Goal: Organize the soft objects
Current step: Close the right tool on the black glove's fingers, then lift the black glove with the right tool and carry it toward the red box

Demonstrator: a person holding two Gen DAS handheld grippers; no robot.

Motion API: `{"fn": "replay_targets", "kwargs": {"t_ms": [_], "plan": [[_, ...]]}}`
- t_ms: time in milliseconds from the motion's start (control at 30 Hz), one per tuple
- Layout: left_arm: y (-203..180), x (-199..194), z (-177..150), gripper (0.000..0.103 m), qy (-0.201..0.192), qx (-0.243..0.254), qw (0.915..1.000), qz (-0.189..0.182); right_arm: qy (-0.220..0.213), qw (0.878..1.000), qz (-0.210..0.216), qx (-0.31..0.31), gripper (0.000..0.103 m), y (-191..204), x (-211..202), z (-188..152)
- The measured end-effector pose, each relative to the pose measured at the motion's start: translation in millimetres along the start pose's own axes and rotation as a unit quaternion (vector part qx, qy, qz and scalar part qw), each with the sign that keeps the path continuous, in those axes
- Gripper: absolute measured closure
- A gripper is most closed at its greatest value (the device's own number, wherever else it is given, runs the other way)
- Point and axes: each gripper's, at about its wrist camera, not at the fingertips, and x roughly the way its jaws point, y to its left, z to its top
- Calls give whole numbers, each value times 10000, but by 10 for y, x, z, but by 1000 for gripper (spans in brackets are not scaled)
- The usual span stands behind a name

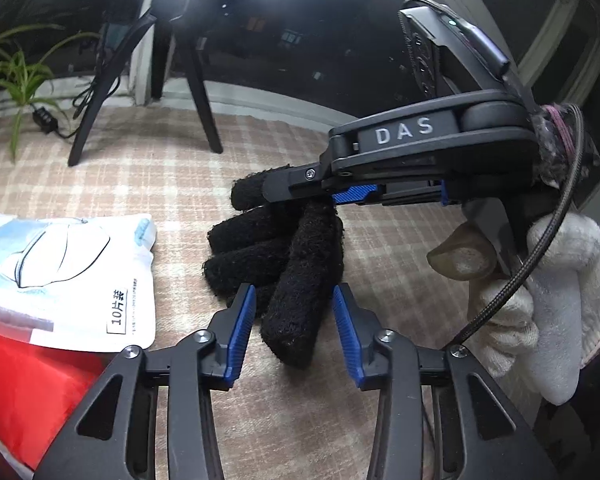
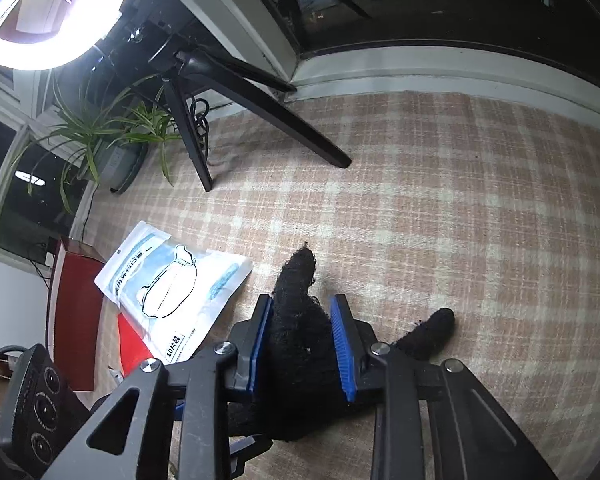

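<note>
A fuzzy black glove (image 1: 284,264) lay on a counter covered with a pink and cream checked cloth (image 1: 148,168). Its fat fingers pointed left and down.

The left gripper (image 1: 294,312) sat low over the glove. Its blue jaws were spread apart, one on each side of the nearest glove finger, and they did not squeeze it.

The right gripper (image 1: 320,192) came in from the right side, just above the glove. White letters on its dark body (image 1: 404,130) read "DAS". A hand in a white knit work glove (image 1: 556,304) held its handle. In the right wrist view, the right gripper (image 2: 300,344) had its blue jaws closed on a bunch of the black glove (image 2: 296,344), pinching it from both sides. One glove finger stuck up past the jaws and another poked out to the right.

Just left of the glove lay a white and pale blue packet (image 1: 64,280) with a drawing of a face mask on it. A small box on the packet read "10" with two Chinese signs. Other small print there was too tiny to read. The packet rested partly on a red bag (image 1: 28,392).

Farther back stood the black legs of a tripod (image 2: 236,120) and a green plant with long thin leaves (image 2: 100,136). A bright round ring light (image 2: 48,12) glowed at the top left.
</note>
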Motion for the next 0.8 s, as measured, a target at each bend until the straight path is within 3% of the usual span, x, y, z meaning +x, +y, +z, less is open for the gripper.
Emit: {"fn": "replay_targets", "kwargs": {"t_ms": [200,500,800], "plan": [[-127,24,-5,87,6,341,9994,60,-57,9997,66,210,84,-85,-73,-65],[-270,-167,-108,90,-108,710,9973,119,-365,9967,453,560,92,-59,-397,-299],[-324,-808,-210,90,-451,1034,9935,146,-847,9879,1034,787,94,324,-782,-667]]}}
